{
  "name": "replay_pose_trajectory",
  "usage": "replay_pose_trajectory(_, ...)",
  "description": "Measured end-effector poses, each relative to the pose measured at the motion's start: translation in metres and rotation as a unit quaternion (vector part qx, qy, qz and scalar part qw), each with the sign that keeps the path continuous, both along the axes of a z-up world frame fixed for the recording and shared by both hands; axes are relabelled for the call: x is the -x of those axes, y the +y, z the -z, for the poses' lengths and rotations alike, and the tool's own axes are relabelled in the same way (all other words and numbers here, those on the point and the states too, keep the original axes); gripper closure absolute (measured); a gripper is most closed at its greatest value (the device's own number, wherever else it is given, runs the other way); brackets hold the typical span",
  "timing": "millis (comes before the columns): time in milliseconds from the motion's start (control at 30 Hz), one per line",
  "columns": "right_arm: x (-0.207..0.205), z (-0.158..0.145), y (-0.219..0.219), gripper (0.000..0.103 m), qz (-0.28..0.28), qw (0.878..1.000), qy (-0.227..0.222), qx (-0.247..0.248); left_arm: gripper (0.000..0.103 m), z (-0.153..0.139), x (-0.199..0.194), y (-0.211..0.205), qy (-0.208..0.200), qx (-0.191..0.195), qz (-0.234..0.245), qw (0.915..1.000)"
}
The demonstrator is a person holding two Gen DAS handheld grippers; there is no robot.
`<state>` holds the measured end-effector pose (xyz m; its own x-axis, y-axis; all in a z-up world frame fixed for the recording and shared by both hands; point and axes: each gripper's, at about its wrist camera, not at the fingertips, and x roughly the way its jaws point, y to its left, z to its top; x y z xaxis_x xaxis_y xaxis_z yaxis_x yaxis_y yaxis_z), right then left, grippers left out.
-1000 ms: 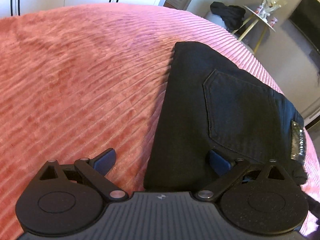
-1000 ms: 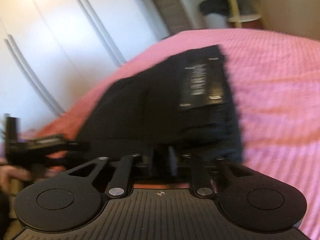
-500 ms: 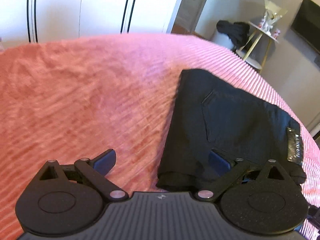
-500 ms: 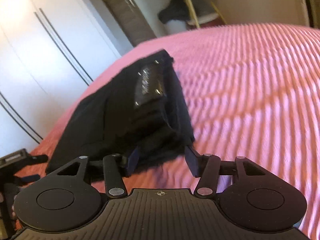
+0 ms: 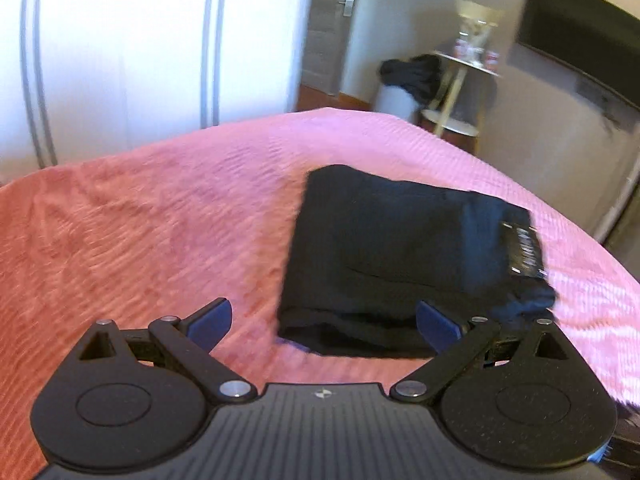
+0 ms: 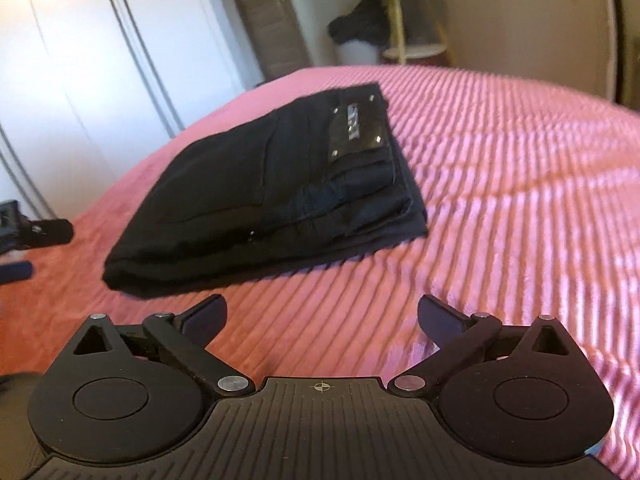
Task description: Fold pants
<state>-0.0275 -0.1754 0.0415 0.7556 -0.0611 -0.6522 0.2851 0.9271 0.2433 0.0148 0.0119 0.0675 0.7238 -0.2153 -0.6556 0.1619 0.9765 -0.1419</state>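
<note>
The black pants (image 5: pixel 400 248) lie folded into a thick rectangle on the pink ribbed bedspread (image 5: pixel 140 220), with a shiny label patch (image 5: pixel 524 248) on top at the right. My left gripper (image 5: pixel 322 314) is open and hangs just short of the near fold, gripping nothing. In the right wrist view the same pants (image 6: pixel 248 184) rest ahead and to the left, with the patch (image 6: pixel 356 128) at the far corner. My right gripper (image 6: pixel 323 306) has its jaws opening wide, with only bedspread (image 6: pixel 500 180) between them. The left gripper (image 6: pixel 36 232) shows at that view's left edge.
White wardrobe doors (image 5: pixel 120 60) stand behind the bed. Beyond the far edge are a door (image 5: pixel 328 28), a small round side table (image 5: pixel 460 72) with dark clothing (image 5: pixel 412 76) beside it, and a dark screen (image 5: pixel 580 28) on the wall.
The right gripper's jaws opened and let go of the pants' edge, then drew back. The left gripper, open throughout, lifted and pulled away from the pants.
</note>
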Motion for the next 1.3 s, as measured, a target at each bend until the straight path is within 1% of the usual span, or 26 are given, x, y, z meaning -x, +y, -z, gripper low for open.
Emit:
replay_pose_trajectory(133,-0.005,-0.007,0.024,0.0,-0.038,0.998,-0.032,0.043,0.004,0.002,0.001,0.004,0.026,0.013,0.007,0.9996)
replay_pose_trajectory(167,-0.009,-0.007,0.027,0.0,-0.044,0.997,-0.032,0.051,0.004,0.004,0.0,0.006,0.03,0.01,0.006,0.9995)
replay_pose_trajectory(200,-0.016,-0.008,0.029,0.0,-0.049,0.997,-0.027,0.059,0.004,0.007,-0.001,0.007,0.031,-0.001,0.003,0.9995)
replay_pose_trajectory(233,-0.023,-0.009,0.032,0.0,-0.056,0.996,-0.016,0.068,0.004,0.01,-0.001,0.007,0.031,-0.016,-0.002,0.9994)
replay_pose_trajectory(300,-0.037,-0.008,0.037,0.0,-0.084,0.992,0.019,0.092,0.004,0.021,-0.006,0.007,0.04,-0.043,-0.012,0.9982)
replay_pose_trajectory(367,-0.05,0.001,0.039,0.0,-0.105,0.986,0.059,0.114,0.004,0.032,-0.015,0.008,0.064,-0.038,-0.012,0.9972)
replay_pose_trajectory(433,-0.056,0.011,0.037,0.0,-0.098,0.984,0.079,0.125,0.004,0.037,-0.02,0.006,0.068,-0.04,-0.013,0.9968)
replay_pose_trajectory(533,-0.061,0.02,0.032,0.0,-0.096,0.984,0.097,0.113,0.004,0.044,-0.026,0.001,0.08,-0.047,0.003,0.9957)
replay_pose_trajectory(600,-0.061,0.02,0.031,0.0,-0.094,0.986,0.093,0.102,0.004,0.048,-0.03,-0.003,0.087,-0.056,0.014,0.9946)
replay_pose_trajectory(667,-0.061,0.018,0.03,0.0,-0.089,0.987,0.084,0.102,0.004,0.05,-0.03,-0.007,0.088,-0.059,0.021,0.9941)
replay_pose_trajectory(767,-0.062,0.017,0.029,0.0,-0.083,0.988,0.078,0.104,0.004,0.051,-0.029,-0.008,0.088,-0.063,0.022,0.9939)
replay_pose_trajectory(967,-0.059,0.014,0.023,0.0,-0.073,0.99,0.075,0.094,0.004,0.051,-0.03,-0.01,0.087,-0.072,0.026,0.9933)
replay_pose_trajectory(1100,-0.057,0.011,0.019,0.0,-0.062,0.992,0.07,0.088,0.004,0.05,-0.03,-0.009,0.086,-0.071,0.028,0.9934)
replay_pose_trajectory(1300,-0.054,0.008,0.018,0.0,-0.057,0.992,0.064,0.092,0.004,0.049,-0.028,-0.009,0.082,-0.072,0.03,0.9936)
